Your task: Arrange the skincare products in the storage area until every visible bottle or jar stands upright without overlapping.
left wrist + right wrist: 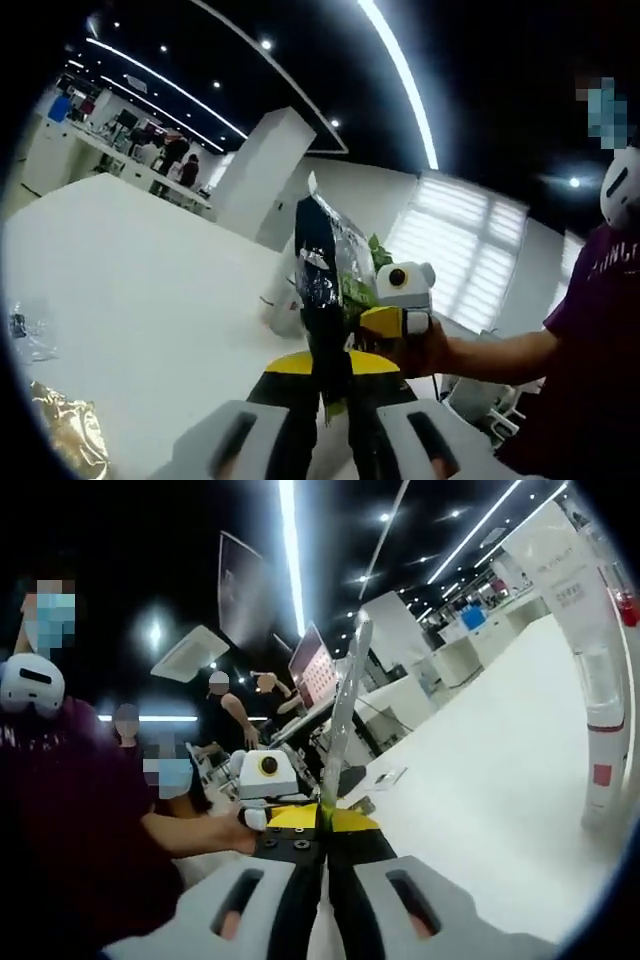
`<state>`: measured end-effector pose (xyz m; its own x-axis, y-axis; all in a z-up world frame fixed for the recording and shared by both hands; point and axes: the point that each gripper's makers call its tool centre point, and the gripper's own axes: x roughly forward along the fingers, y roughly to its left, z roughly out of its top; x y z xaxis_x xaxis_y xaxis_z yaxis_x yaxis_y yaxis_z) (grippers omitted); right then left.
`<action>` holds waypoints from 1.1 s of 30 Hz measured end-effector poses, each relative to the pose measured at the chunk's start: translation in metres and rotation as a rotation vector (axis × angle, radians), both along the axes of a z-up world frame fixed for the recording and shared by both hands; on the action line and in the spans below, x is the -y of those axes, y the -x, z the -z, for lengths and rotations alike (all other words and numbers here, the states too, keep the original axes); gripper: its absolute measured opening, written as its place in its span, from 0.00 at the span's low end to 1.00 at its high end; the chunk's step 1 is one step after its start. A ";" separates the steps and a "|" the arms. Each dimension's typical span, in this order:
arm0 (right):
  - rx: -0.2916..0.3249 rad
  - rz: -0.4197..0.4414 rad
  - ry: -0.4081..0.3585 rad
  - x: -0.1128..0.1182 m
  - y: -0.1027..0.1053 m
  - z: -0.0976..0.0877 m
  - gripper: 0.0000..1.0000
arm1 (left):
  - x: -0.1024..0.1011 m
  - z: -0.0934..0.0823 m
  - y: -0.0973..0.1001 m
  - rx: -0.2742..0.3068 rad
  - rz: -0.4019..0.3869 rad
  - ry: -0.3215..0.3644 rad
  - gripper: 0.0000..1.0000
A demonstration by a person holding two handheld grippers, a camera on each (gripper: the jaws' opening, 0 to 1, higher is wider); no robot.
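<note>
In the left gripper view a sachet [325, 285] stands on edge above the white table [130, 300], pinched at its lower end between the left gripper [335, 400] jaws. The right gripper [400, 320] touches the sachet from the right — a person's hand [430, 350] behind it. A crumpled wrapper [65, 430] lies on the table at lower left.

In the right gripper view the same sachet [343, 730] rises edge-on from the right gripper [323, 865] jaws, with the left gripper [268, 780] just beside it on the left. A tall tube [605, 690] stands upright on the table [480, 780] — far right, well apart.
</note>
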<state>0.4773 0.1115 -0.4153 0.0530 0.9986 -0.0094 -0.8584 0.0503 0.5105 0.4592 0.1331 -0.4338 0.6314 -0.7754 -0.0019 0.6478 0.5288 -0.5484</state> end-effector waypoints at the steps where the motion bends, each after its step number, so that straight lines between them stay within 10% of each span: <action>1: -0.005 0.015 -0.004 0.000 -0.003 0.000 0.00 | 0.001 -0.003 0.000 0.010 -0.015 0.010 0.02; 19: -0.044 0.180 -0.051 0.002 -0.016 0.004 0.03 | -0.029 -0.024 -0.032 -0.017 -0.266 0.335 0.00; 25: -0.062 0.345 0.035 0.013 -0.037 0.025 0.00 | -0.019 0.002 -0.042 -0.116 -0.330 0.298 0.00; 33: -0.035 0.431 0.146 0.030 -0.053 0.050 0.00 | -0.001 0.035 -0.065 -0.167 -0.332 0.086 0.00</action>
<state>0.5301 0.0813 -0.4656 0.4608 0.8735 -0.1572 -0.7258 0.4728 0.4997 0.5239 0.1344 -0.4684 0.8448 -0.5304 -0.0699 0.3467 0.6424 -0.6835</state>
